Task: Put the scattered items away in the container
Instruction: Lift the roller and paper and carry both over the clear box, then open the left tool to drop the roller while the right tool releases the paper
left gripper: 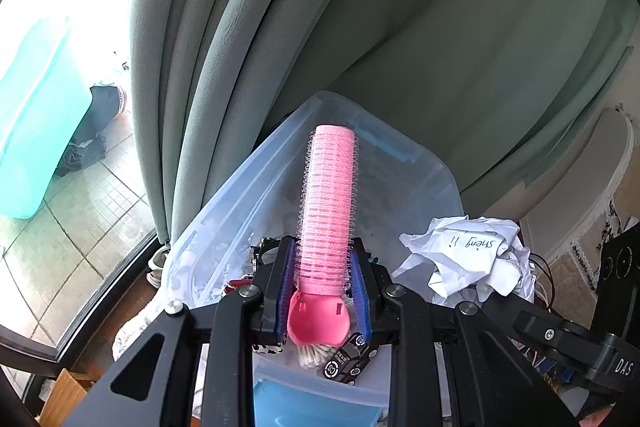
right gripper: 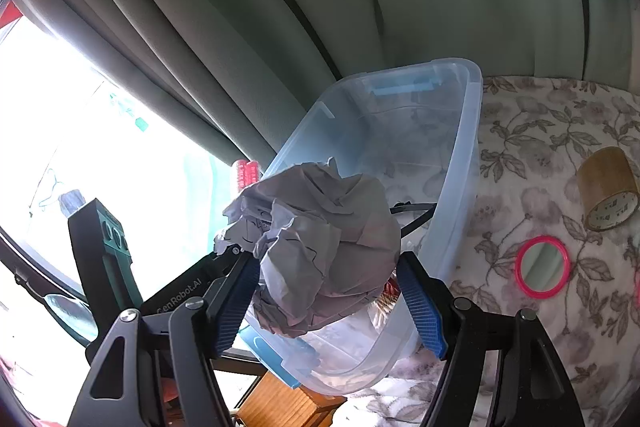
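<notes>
Left wrist: left gripper (left gripper: 325,281) clamped on pink hair roller (left gripper: 328,203) above clear plastic bin (left gripper: 436,183); right wrist: right gripper (right gripper: 332,291) gripping crumpled paper ball (right gripper: 320,247) over bin's near rim, tape roll (right gripper: 608,187) and pink mirror (right gripper: 543,265) on floral cloth (right gripper: 520,147)

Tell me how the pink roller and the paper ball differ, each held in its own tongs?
The pink hair roller is a smooth-shaped, bristly cylinder; the crumpled paper ball is lumpy and creased. The roller is slim, so the left tongs stand narrow; the paper is bulky, spreading the right tongs wide. Both hang over the clear plastic bin.
</notes>
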